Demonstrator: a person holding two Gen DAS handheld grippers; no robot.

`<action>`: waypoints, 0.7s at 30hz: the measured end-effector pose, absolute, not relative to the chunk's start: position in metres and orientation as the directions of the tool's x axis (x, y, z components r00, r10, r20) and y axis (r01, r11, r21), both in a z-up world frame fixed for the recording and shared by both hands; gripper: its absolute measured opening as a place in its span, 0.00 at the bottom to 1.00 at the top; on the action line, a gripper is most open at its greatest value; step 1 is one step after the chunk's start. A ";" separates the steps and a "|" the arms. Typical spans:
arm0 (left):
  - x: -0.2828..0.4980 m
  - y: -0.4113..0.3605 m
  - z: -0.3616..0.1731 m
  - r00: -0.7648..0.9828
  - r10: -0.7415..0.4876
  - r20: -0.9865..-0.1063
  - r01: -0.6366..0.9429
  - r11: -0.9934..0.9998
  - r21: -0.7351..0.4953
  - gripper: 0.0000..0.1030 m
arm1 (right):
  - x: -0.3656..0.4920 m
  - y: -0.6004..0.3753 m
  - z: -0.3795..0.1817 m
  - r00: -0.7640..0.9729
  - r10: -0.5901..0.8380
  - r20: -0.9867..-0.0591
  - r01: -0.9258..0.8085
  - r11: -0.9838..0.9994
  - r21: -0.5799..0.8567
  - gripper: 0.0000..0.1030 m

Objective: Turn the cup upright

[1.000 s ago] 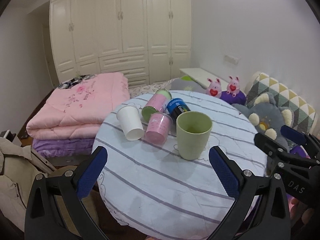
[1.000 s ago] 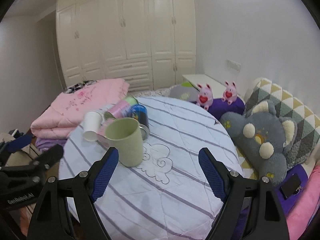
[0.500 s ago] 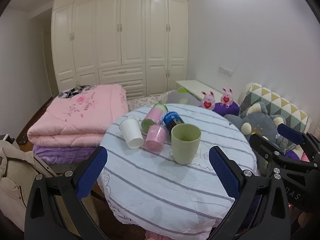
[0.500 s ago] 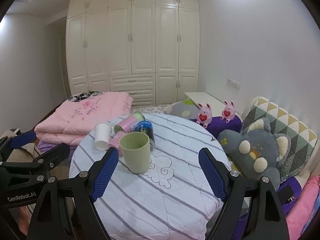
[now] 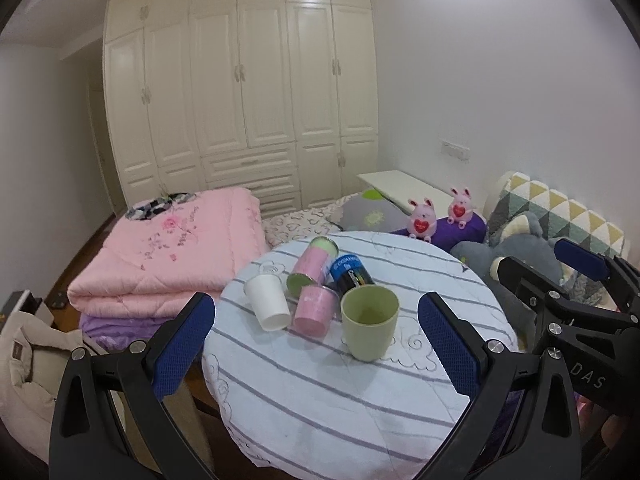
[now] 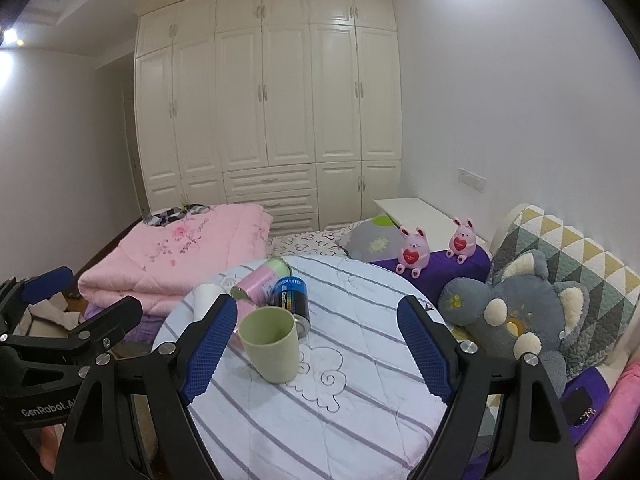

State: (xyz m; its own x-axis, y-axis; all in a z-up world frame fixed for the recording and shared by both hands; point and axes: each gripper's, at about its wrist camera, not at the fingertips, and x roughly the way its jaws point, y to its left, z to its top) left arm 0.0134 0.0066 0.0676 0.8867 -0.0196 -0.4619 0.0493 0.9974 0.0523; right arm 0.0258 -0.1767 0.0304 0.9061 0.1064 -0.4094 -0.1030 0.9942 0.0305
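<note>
A pale green cup stands upright, mouth up, on the round striped table; it also shows in the right wrist view. Behind it stand a white paper cup and a pink cup, both mouth down, and a pink can and a dark blue can lie on their sides. My left gripper is open and empty, held back above the table's near side. My right gripper is open and empty, to the right of the left one.
A folded pink quilt lies on a bed behind the table on the left. Plush toys and a patterned cushion sit at the right. White wardrobes fill the far wall. A beige bag sits at the lower left.
Both grippers have pulled back and up from the table, so the cups look smaller and farther. The green cup stays upright in place. Both grippers stay open.
</note>
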 end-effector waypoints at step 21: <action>0.031 -0.015 0.064 0.901 -0.013 -0.434 0.060 0.994 0.094 1.00 | 0.044 -0.195 0.025 0.897 0.103 -0.431 -0.081 0.994 0.067 0.81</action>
